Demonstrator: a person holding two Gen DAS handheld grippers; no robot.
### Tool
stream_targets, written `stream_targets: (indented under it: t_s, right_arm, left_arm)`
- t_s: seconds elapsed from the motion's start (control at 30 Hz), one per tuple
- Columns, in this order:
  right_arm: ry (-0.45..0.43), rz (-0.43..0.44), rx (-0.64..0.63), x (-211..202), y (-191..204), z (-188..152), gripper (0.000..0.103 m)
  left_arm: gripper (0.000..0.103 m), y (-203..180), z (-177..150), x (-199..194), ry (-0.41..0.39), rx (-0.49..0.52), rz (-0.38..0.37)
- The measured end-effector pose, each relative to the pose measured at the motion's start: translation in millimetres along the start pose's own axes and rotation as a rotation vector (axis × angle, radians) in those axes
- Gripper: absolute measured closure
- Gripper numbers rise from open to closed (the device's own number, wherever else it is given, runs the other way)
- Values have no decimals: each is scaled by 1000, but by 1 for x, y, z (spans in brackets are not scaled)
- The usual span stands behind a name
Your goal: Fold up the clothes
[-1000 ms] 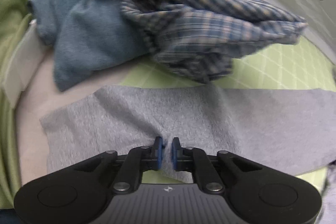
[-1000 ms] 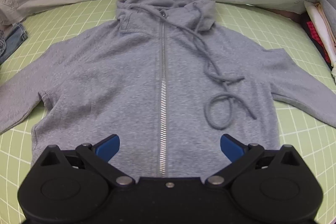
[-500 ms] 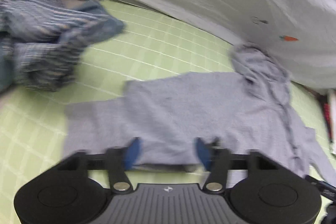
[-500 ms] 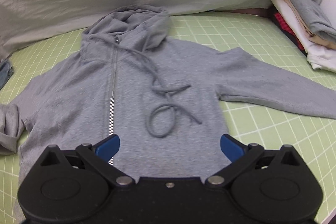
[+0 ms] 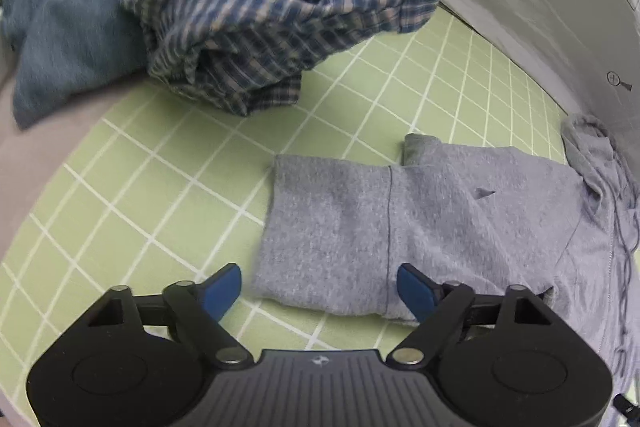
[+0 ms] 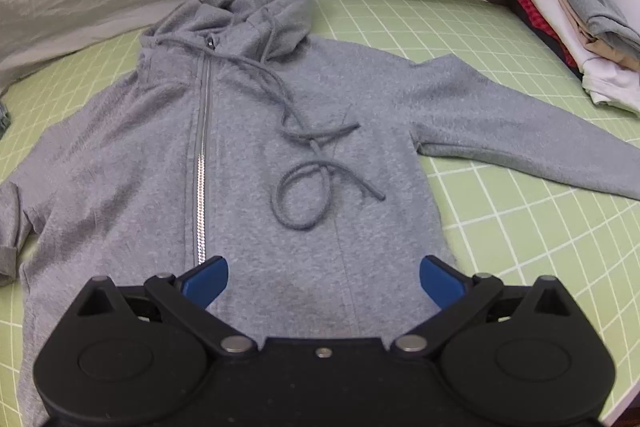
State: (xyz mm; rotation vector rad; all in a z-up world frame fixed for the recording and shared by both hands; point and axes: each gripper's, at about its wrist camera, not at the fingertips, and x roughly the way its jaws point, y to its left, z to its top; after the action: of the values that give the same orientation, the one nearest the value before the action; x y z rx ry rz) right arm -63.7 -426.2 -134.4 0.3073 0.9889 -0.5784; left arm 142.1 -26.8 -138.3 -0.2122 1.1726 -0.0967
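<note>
Hoodie [image 6: 248, 163]: flat, zipped, mid-mat [image 6: 520, 227].
Left gripper [image 5: 320, 285]: jaws closing, pads clear of the folded sleeve [image 5: 332, 227].
Right gripper [image 6: 324, 277]: wide, empty.
Risk: loose drawstring [image 6: 308, 163] may bunch inside fold.

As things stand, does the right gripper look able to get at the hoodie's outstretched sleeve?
Probably yes. The right gripper hangs open over the hoodie, and the sleeve lies flat on the green mat with nothing on it; the folded stack sits beyond it.
</note>
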Motion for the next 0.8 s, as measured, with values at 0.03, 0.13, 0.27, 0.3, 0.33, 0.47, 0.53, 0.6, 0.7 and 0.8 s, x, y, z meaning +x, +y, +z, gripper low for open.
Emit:
stream_targets:
  t_s: [0.03, 0.13, 0.27, 0.3, 0.33, 0.47, 0.53, 0.6, 0.7, 0.8]
  right_arm:
    - [5, -4, 2, 0, 0, -1, 0]
    - [21, -11, 5, 1, 2, -4, 0]
    - [14, 8, -17, -2, 0, -6, 0]
    - [8, 12, -25, -2, -2, -5, 0]
    - [0, 19, -25, -2, -6, -4, 0]
    - [-33, 49, -12, -1, -27, 5, 0]
    - [-58, 53, 8, -1, -44, 11, 0]
    - [-91, 52, 35, -3, -65, 16, 0]
    - [-135, 43, 76, -8, -97, 21, 0]
    - [-150, 22, 99, -7, -122, 19, 0]
  left_arm:
    - [34, -1, 1, 5, 11, 8, 0]
    - [61, -6, 5, 8, 20, 84, 38]
    - [97, -3, 8, 5, 31, 29, -43]
    - [97, -7, 8, 1, 20, 30, -59]
    - [98, -15, 7, -3, -1, 54, -61]
    - [98, -65, 3, -27, -77, 118, -140]
    - [98, -98, -1, -36, -96, 142, -214]
    - [98, -140, -11, -40, -103, 202, -263]
    - [98, -206, -28, -43, -106, 291, -356]
    - [97, -254, -44, -48, -118, 370, -429]
